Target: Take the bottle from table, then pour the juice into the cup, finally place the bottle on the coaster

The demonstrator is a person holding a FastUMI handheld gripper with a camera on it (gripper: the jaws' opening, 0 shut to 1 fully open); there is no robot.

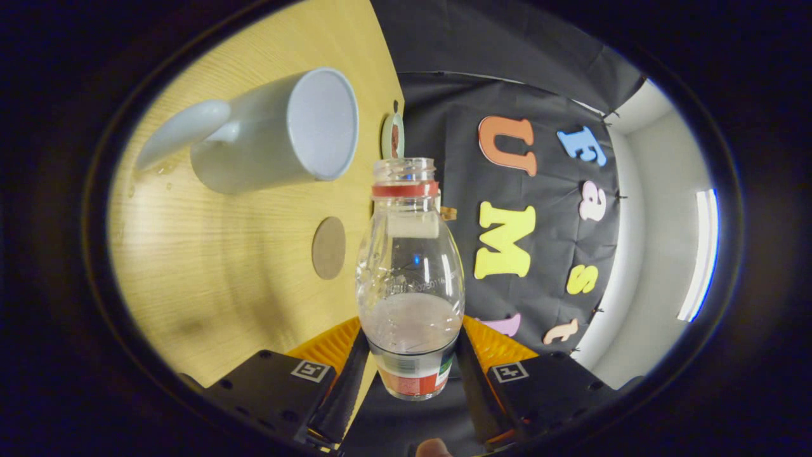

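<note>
A clear plastic bottle point(409, 279) with a red neck ring and no cap sits between my fingers, and my gripper point(411, 368) is shut on its lower body. Pale liquid fills the bottle's lower part. The whole view is rolled, so the wooden table point(209, 266) stands to one side of the bottle. A white mug point(285, 130) with its handle away from the bottle stands on the table beyond the fingers, its open mouth near the bottle's neck. A round brown coaster point(328, 247) lies flat on the table beside the bottle's body.
A small round object point(392, 136) sits at the table's far edge, just past the bottle's mouth. Black cloth forms the booth wall behind the table. A few drops point(166, 170) wet the wood near the mug's handle.
</note>
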